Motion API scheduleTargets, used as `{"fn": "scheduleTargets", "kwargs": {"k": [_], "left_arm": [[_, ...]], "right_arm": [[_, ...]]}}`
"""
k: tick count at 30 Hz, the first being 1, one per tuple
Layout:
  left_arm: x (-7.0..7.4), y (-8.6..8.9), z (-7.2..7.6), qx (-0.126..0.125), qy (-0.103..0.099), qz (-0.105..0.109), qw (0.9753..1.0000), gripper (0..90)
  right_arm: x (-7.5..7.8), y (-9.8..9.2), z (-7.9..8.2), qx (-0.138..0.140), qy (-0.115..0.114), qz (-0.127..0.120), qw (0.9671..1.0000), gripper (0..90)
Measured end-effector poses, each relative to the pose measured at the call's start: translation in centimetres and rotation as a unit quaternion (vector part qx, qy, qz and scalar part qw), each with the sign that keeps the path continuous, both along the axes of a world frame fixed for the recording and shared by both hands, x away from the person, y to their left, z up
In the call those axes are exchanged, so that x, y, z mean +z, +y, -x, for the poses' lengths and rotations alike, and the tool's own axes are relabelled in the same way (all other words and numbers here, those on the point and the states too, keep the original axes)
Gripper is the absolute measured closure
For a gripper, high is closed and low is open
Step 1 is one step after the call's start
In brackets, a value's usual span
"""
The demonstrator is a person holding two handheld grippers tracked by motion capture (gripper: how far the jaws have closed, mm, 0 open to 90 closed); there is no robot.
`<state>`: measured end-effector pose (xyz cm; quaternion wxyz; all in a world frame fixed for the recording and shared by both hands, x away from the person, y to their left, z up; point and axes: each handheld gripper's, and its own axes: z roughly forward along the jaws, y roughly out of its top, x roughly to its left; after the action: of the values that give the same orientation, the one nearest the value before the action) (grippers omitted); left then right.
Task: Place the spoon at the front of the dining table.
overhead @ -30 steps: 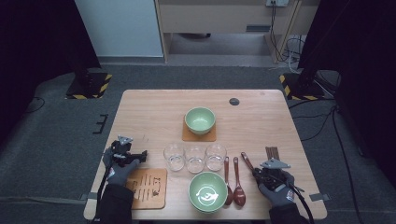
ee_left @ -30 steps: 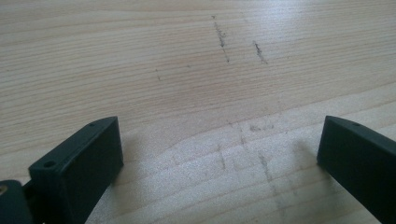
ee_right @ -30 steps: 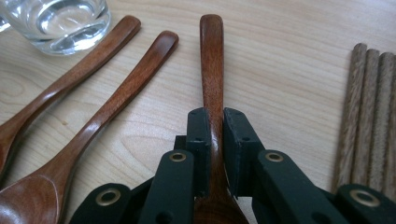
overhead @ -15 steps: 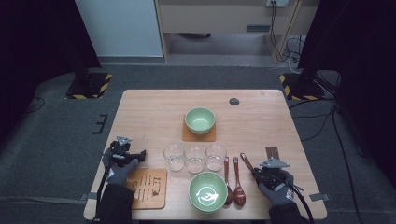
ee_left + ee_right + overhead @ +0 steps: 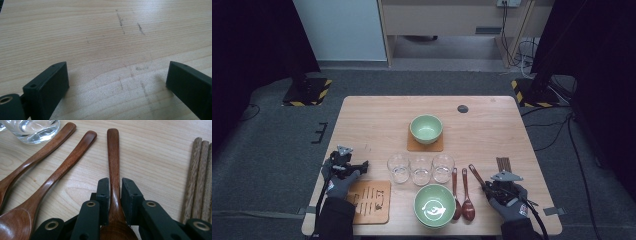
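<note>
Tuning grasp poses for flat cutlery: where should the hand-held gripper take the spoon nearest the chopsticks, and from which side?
Take the spoon on its narrow neck just above the bowl, coming along its length from the bowl end, one jaw on each long edge. It lies flat on the table, and the handle is thin enough to fit between the jaws. The right hand-held gripper is shut on it there, clear of the chopsticks.

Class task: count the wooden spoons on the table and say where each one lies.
3. Two spoons lie side by side right of the near bowl; the third spoon is clamped in the right gripper, beside the chopsticks.
</note>
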<state>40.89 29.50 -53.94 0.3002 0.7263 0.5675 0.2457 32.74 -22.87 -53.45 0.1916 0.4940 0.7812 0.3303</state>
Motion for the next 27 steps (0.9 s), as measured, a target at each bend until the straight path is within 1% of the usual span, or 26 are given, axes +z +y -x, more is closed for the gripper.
{"fn": "scheduleTargets", "kwargs": {"k": [3,4,8,11,12,13,19,21,26,27], "left_arm": [[0.0,0.0,0.0,0.000,0.000,0.000,1.0000,3.5],[0.0,0.0,0.0,0.000,0.000,0.000,1.0000,3.5],[0.0,0.0,0.0,0.001,0.000,0.000,1.0000,3.6],[0.0,0.0,0.0,0.001,0.000,0.000,1.0000,4.1],[0.0,0.0,0.0,0.001,-0.001,0.000,1.0000,4.6],[0.1,0.0,0.1,0.003,-0.002,0.001,1.0000,5.6],[0.2,0.0,0.2,0.004,-0.001,0.001,1.0000,10.8],[0.3,0.0,0.3,0.003,-0.001,0.005,1.0000,11.7],[0.9,-0.1,0.6,0.002,-0.014,0.025,0.9996,13.2],[0.9,-0.1,0.6,0.002,-0.014,0.025,0.9996,13.6]], "right_arm": [[0.0,0.1,0.0,0.000,-0.001,0.005,1.0000,78.9],[0.0,0.1,0.1,0.000,-0.005,0.009,0.9999,80.9],[0.0,0.3,0.1,-0.002,-0.008,0.015,0.9998,81.7],[0.0,0.3,0.1,-0.003,-0.007,0.011,0.9999,81.8],[0.1,0.1,0.0,-0.004,-0.009,0.002,0.9999,81.9],[0.3,0.0,0.0,-0.004,-0.010,-0.002,0.9999,81.9],[0.9,-0.2,0.0,-0.005,-0.017,-0.012,0.9998,81.9],[1.1,-0.3,0.0,-0.005,-0.022,-0.015,0.9996,81.9],[1.7,-0.5,-0.2,-0.008,-0.036,-0.021,0.9991,81.9],[1.7,-0.5,-0.2,-0.008,-0.036,-0.021,0.9991,81.9]]}}
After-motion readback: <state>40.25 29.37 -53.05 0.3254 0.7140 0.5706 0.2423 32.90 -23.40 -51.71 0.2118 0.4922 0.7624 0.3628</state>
